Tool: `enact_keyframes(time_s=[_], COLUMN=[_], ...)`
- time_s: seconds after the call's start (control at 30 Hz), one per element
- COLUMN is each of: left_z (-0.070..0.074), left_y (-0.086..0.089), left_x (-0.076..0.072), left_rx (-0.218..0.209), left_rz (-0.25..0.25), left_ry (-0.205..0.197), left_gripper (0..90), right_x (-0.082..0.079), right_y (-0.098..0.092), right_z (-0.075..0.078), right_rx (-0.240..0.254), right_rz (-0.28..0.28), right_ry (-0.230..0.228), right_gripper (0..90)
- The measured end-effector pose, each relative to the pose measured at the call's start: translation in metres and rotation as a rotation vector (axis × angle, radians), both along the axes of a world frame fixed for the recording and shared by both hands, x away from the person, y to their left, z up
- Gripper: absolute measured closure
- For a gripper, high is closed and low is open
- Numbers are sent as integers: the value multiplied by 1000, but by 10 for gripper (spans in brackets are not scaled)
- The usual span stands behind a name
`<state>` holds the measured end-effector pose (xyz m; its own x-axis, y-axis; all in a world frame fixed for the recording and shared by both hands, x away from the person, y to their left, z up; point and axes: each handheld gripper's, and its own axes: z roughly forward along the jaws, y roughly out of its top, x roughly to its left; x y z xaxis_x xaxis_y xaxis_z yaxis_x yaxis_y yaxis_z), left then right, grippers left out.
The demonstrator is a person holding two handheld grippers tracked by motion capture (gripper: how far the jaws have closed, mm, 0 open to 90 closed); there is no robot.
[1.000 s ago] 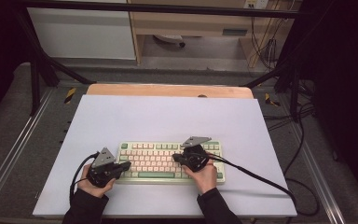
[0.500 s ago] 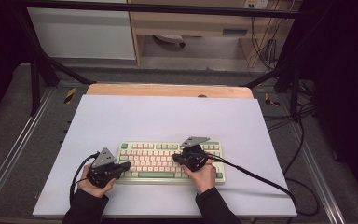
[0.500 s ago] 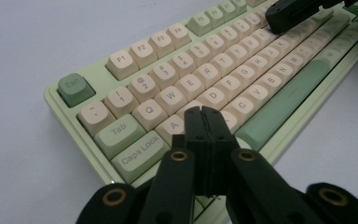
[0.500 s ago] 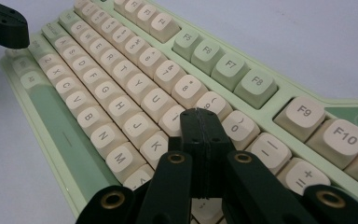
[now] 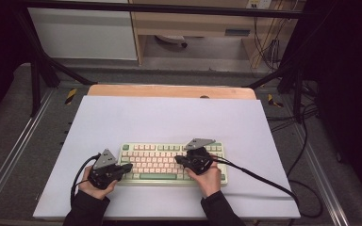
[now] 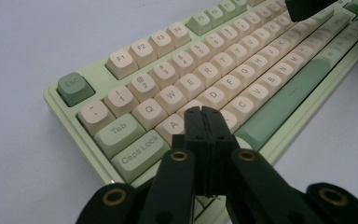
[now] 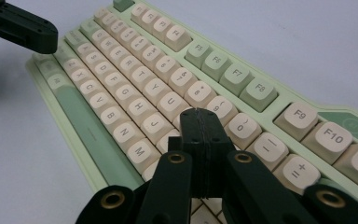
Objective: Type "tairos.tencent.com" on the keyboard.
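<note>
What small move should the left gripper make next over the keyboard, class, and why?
Probably a short dip to press a key. The left gripper has its jaws shut, its tip poised just above the left letter keys of the keyboard, near A and S. Which key is meant is unclear.

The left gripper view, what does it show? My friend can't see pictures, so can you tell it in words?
A pale green plastic keyboard with cream keys lies slantwise on a white table. The left black tool, jaws shut with nothing between them, points at the keys beside the A key. The tip of the other black tool pokes in at the top right.
</note>
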<state>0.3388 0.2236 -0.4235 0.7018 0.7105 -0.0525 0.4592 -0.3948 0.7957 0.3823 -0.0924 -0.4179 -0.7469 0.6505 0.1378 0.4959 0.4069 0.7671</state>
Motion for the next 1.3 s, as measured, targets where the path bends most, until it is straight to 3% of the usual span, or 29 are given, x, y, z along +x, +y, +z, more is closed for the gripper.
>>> enact_keyframes(time_s=[0.43,0.7,1.3], left_z=[0,0,-1], left_y=[-1,-1,-2], left_x=[0,0,0], left_rx=[0,-2,0], left_rz=[-2,-4,-6], left_ry=[0,1,1], left_gripper=[898,898,898], right_x=[-11,-16,-17], right_y=[-3,-2,16], right_z=[11,11,-4], right_rx=[20,27,27], right_rz=[27,38,78], right_ry=[-20,-9,30], right_gripper=[900,900,900])
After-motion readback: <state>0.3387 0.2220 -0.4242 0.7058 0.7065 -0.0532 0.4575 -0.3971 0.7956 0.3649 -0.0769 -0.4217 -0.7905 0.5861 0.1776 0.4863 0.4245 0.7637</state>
